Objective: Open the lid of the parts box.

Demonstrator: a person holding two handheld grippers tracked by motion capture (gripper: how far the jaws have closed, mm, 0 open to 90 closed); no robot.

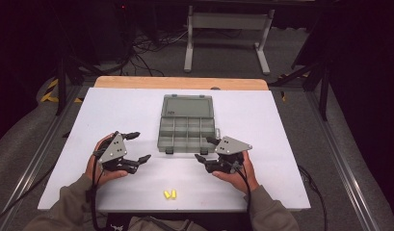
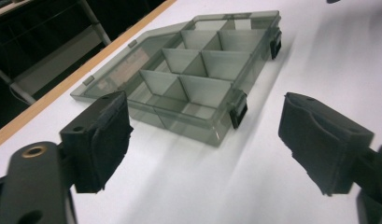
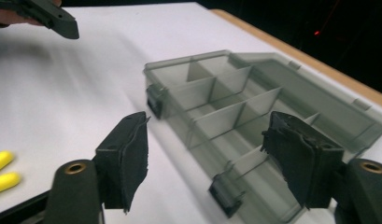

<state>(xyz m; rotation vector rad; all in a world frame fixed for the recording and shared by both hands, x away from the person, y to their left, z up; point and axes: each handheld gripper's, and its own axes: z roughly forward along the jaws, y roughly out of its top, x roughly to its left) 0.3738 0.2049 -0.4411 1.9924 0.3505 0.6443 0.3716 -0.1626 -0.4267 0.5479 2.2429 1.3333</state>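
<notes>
A grey divided organizer box [image 1: 187, 131] sits open in the middle of the white counter [image 1: 262, 110], lid laid flat behind it, compartments bare. The left tool [image 1: 138, 147] hovers just off the box's near-left corner, jaws spread wide with nothing between them. The right tool [image 1: 206, 149] mirrors it at the near-right corner, close by a black latch [image 3: 224, 192], jaws likewise apart and holding nothing. Two small yellow pieces [image 1: 170, 194] lie side by side near the counter's front edge, between the person's forearms.
</notes>
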